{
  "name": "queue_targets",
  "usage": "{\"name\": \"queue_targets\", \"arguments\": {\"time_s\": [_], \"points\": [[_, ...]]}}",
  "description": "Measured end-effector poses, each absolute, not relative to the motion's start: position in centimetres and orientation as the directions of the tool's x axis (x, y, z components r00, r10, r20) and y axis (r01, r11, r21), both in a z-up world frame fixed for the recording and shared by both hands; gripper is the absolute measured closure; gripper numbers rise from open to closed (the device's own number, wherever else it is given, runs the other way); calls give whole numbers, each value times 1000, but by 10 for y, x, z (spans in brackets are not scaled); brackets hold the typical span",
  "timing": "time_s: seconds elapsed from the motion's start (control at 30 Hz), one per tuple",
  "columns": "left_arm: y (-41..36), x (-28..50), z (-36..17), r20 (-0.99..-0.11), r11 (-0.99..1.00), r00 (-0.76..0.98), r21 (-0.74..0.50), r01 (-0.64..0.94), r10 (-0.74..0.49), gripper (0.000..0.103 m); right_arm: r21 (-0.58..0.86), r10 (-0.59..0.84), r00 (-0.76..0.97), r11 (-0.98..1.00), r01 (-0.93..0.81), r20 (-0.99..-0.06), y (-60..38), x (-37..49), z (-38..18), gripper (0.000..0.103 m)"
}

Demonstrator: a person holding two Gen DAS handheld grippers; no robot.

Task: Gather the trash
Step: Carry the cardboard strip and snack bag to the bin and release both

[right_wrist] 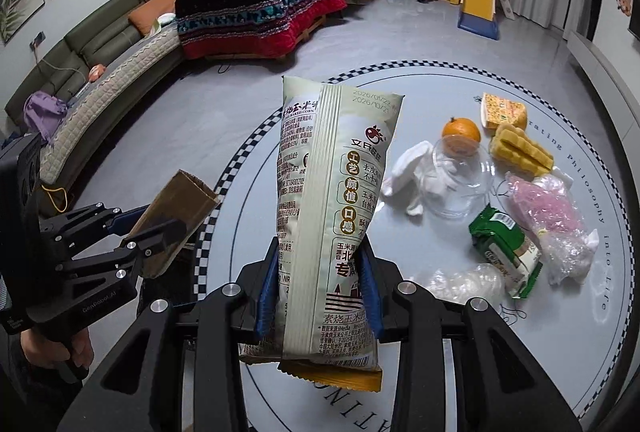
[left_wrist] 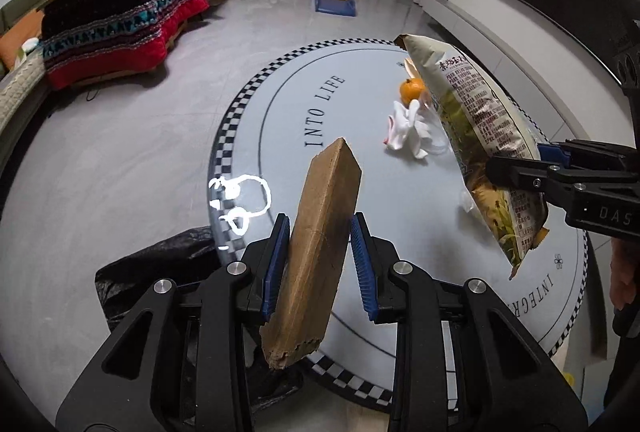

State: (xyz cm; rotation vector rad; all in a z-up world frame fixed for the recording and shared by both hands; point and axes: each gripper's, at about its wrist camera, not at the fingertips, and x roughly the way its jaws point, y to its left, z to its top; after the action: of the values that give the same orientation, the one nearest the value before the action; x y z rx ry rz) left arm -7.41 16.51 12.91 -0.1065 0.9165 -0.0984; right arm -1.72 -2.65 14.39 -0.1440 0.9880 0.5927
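My left gripper (left_wrist: pixel 320 260) is shut on a flattened brown cardboard box (left_wrist: pixel 316 256), held upright above the round table's left edge; it also shows in the right wrist view (right_wrist: pixel 176 216). My right gripper (right_wrist: pixel 320 284) is shut on a cream corn snack bag (right_wrist: pixel 332 192), held upright over the table; the bag also shows in the left wrist view (left_wrist: pixel 476 136). A black trash bag (left_wrist: pixel 160 272) lies on the floor below the left gripper.
On the round table (right_wrist: pixel 520 352) lie an orange (right_wrist: pixel 461 131), white tissue (right_wrist: pixel 408 172), a clear plastic lid (right_wrist: pixel 460 184), yellow corn pieces (right_wrist: pixel 520 152), a green packet (right_wrist: pixel 504 248) and pink plastic wrap (right_wrist: pixel 552 220). A blanket-covered table (right_wrist: pixel 260 8) and sofa stand beyond.
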Motion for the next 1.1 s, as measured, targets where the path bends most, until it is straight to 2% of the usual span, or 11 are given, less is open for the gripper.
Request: {"name": "queue_targets", "arguments": {"time_s": [0.43,0.97,1.0,1.07,1.1], "points": [[249,-137,109,-802,975,598,-137,-178,-3,71,174,475,274,704,-689,-836,76,-76,121,65],[341,-216,65,-843,899,528,-149,-413,103,71,198,475,141,595,-779,-869,165,-120,87,65],[344,-218,62,-847,894,520,-144,-425,111,66,206,474,128,589,-781,-871,170,-121,84,63],[351,-222,58,-851,883,509,-137,-449,127,45,225,481,106,580,-783,-870,176,-121,80,57],[355,-226,57,-851,872,503,-125,-474,152,17,223,483,116,587,-778,-868,179,-121,80,49]]}}
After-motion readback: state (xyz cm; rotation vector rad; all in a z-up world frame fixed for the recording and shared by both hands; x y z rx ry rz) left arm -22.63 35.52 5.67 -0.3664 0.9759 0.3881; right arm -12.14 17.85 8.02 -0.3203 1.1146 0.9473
